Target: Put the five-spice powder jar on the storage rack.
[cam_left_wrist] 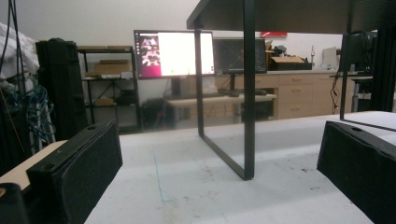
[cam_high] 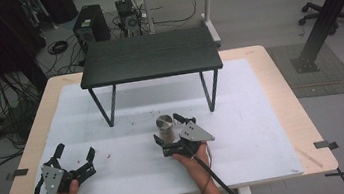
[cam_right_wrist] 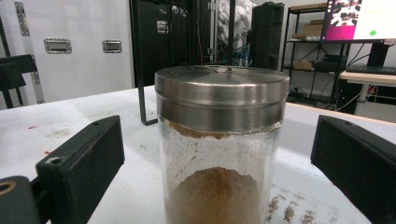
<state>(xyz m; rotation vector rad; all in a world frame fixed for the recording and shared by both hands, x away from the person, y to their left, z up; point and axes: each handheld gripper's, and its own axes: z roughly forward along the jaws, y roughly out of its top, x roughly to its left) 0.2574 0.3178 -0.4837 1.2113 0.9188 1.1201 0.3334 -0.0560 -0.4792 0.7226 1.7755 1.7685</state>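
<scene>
A glass jar [cam_high: 166,126] with a steel lid stands upright on the white mat, in front of the small black table [cam_high: 149,56]. In the right gripper view the jar [cam_right_wrist: 219,154] holds brown powder and stands between the two jaws, with gaps on both sides. My right gripper [cam_high: 170,129] is open around the jar, low on the mat. My left gripper [cam_high: 74,152] is open near the front left of the mat, with nothing between its jaws. In the left gripper view a black table leg [cam_left_wrist: 249,93] rises ahead.
The small black table stands on thin legs over the back half of the white mat [cam_high: 243,118]. The wooden tabletop edge [cam_high: 310,124] runs round the mat. Brown crumbs [cam_right_wrist: 289,212] lie on the mat near the jar.
</scene>
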